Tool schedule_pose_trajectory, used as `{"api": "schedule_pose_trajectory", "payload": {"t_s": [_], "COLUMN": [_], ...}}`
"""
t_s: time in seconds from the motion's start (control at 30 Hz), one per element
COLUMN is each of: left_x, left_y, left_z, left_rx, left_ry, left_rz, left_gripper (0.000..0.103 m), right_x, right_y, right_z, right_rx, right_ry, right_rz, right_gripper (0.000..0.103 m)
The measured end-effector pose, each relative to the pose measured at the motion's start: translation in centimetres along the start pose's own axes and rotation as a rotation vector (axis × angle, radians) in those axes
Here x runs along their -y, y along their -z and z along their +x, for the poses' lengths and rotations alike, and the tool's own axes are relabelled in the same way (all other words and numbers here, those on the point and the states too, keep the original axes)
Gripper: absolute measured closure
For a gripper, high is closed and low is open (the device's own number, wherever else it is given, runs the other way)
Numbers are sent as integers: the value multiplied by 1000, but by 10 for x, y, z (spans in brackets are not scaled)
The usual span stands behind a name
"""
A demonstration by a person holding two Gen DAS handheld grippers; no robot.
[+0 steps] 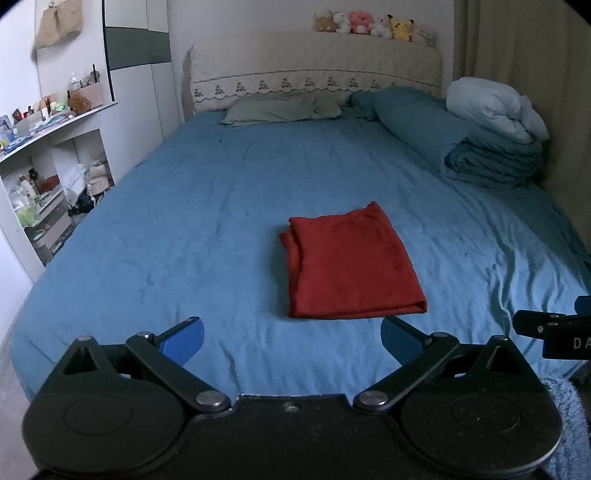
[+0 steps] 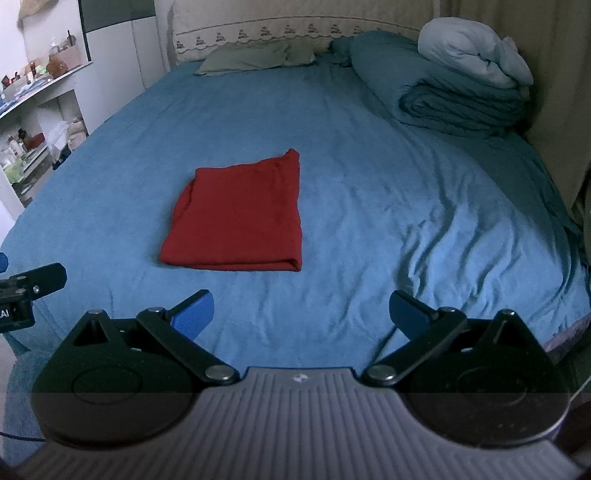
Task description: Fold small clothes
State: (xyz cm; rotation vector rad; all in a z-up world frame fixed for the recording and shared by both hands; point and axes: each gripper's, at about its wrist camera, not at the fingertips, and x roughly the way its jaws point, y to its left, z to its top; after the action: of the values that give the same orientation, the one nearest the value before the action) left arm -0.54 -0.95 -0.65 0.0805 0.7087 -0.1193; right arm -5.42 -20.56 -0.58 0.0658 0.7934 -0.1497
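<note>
A red garment (image 1: 351,264) lies folded into a neat rectangle on the blue bed sheet (image 1: 184,229). It also shows in the right wrist view (image 2: 240,218), left of centre. My left gripper (image 1: 291,338) is open and empty, held back just short of the garment's near edge. My right gripper (image 2: 301,314) is open and empty, near the foot of the bed, with the garment ahead and to the left. Neither gripper touches the cloth.
A rolled teal duvet (image 1: 461,144) with a pale pillow (image 1: 495,107) lies at the back right. Green pillows (image 1: 277,109) and a headboard with plush toys (image 1: 373,24) are at the back. Cluttered shelves (image 1: 48,158) stand to the left.
</note>
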Motion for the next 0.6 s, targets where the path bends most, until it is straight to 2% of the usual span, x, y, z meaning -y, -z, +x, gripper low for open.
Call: {"api": "schedule_pose_trajectory", "payload": {"t_s": [0.6], "left_x": [-10], "left_y": [1], "left_z": [-3], "left_rx": [12], "left_ry": [-3], "left_rz": [12], "left_gripper": [0], "right_x": [-5], "right_y": [3], "right_z": [-2], "right_rx": [-2], "right_ry": [5], "right_rz": [7], "right_gripper": [0]}}
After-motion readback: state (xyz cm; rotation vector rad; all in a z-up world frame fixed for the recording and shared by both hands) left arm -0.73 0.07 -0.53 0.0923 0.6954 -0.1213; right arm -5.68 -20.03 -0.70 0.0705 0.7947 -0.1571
